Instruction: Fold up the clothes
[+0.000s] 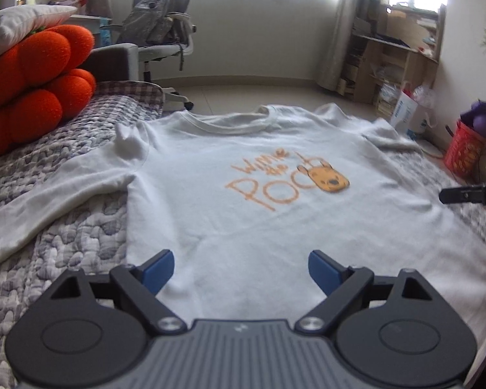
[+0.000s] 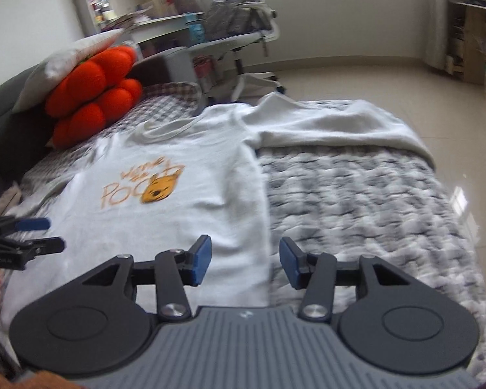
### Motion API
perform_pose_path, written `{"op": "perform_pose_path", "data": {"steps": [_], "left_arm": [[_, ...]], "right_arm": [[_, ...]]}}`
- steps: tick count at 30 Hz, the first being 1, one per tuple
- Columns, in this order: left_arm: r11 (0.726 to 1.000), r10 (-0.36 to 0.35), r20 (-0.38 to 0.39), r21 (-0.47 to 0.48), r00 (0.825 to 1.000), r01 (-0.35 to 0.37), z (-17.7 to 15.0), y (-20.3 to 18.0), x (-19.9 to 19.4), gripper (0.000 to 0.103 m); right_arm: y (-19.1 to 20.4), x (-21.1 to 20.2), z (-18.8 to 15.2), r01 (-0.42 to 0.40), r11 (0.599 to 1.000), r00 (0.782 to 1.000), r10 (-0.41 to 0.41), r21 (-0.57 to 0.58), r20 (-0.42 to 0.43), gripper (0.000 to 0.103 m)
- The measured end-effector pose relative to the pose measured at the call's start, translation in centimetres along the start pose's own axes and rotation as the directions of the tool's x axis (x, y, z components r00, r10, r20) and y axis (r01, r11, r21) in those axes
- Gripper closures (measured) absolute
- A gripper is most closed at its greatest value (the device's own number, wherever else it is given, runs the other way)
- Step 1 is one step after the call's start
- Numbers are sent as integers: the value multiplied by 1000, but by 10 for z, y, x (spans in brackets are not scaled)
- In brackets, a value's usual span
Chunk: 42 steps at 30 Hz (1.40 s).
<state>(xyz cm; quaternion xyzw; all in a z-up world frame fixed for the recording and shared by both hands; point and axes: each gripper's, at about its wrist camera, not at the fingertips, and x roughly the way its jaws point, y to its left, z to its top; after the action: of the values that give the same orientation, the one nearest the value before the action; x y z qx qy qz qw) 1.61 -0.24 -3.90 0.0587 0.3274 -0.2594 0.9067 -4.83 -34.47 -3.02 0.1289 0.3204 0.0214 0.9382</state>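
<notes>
White sweatshirt [image 1: 243, 194] flat on bed [image 2: 372, 194], print up, both sleeves spread outward. Soft, light, limp fabric; likely sags and creases when lifted, so pinch at hem corner or shoulder seam. Left tongs [image 1: 241, 270] spread, empty, over hem. Right tongs [image 2: 245, 261] spread, empty, at side edge.

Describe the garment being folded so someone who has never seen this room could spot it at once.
Start at the bed with the grey-and-white quilt. Spread flat across it, front up, lies a white long-sleeved sweatshirt, neck away from the cameras and both sleeves stretched out to the sides. Unlike the orange plush cushion and white pillow beside it, it bears an orange print with a bear face.
</notes>
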Motion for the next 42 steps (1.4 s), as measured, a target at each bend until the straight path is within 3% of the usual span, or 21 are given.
{"op": "perform_pose_path", "data": {"steps": [4,10,20,28,38,42], "left_arm": [[998,22,10,-53,1000,-21,11,3,0,12],[990,40,23,-139,999,-36,22,11,3,12],[958,75,77,-283,994,-50,37,15,17,12],[930,114,83,-360,990,-77,46,20,29,13],[904,168,1,-400,986,-154,54,29,47,13],[895,161,-7,-420,987,-149,57,33,51,13]], "right_arm": [[-24,-2,15,9,989,1000,-11,151,15,52],[-62,-10,36,9,932,997,-34,364,63,52],[-110,9,45,-51,778,994,-20,626,106,52],[-126,28,46,-98,669,990,-12,737,142,51],[-125,43,49,-104,634,986,-34,766,161,51],[-130,50,50,-113,609,981,-58,785,187,55]]}}
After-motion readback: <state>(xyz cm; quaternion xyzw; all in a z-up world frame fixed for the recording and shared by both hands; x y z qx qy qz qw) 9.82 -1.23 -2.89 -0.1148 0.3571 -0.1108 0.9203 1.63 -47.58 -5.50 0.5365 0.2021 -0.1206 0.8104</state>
